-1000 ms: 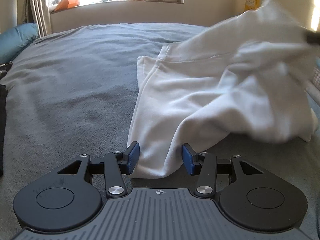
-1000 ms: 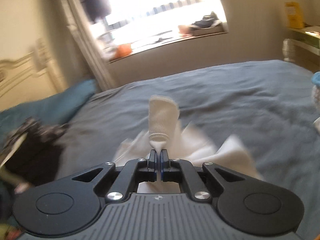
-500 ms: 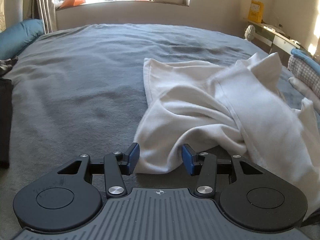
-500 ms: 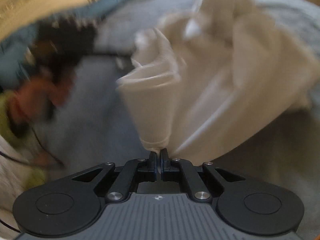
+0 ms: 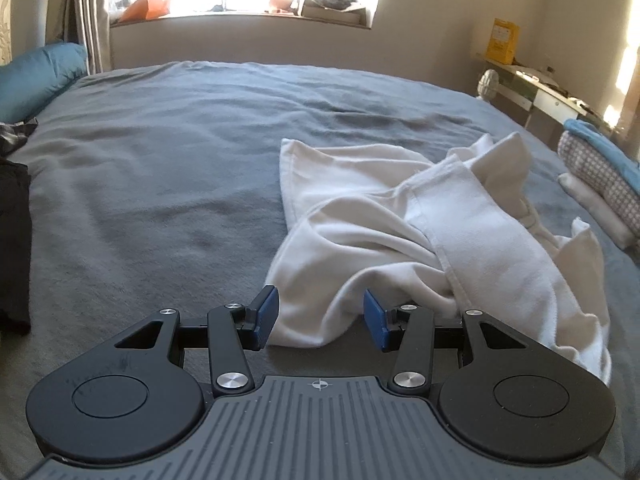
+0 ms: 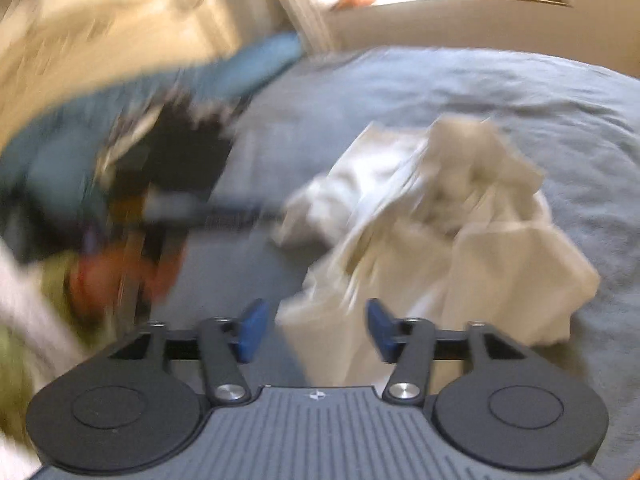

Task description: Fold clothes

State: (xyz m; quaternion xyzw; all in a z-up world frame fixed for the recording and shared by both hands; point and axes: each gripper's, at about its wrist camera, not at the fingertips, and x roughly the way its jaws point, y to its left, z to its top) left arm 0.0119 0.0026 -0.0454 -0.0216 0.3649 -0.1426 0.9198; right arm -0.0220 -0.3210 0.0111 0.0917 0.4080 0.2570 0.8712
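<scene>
Lying rumpled: white garment (image 5: 420,232) | grey bed (image 5: 180,160) | folded stack (image 5: 600,168) right

So the right gripper (image 6: 314,330) was clamped on the white garment (image 5: 420,236), now its jaws are opening and it's dropped crumpled on the bed (image 5: 180,152).

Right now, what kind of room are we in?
Most likely a bedroom. A wide bed with a grey blanket fills the view, a teal pillow lies at its far left corner, and a window sill cluttered with belongings runs behind it.
</scene>
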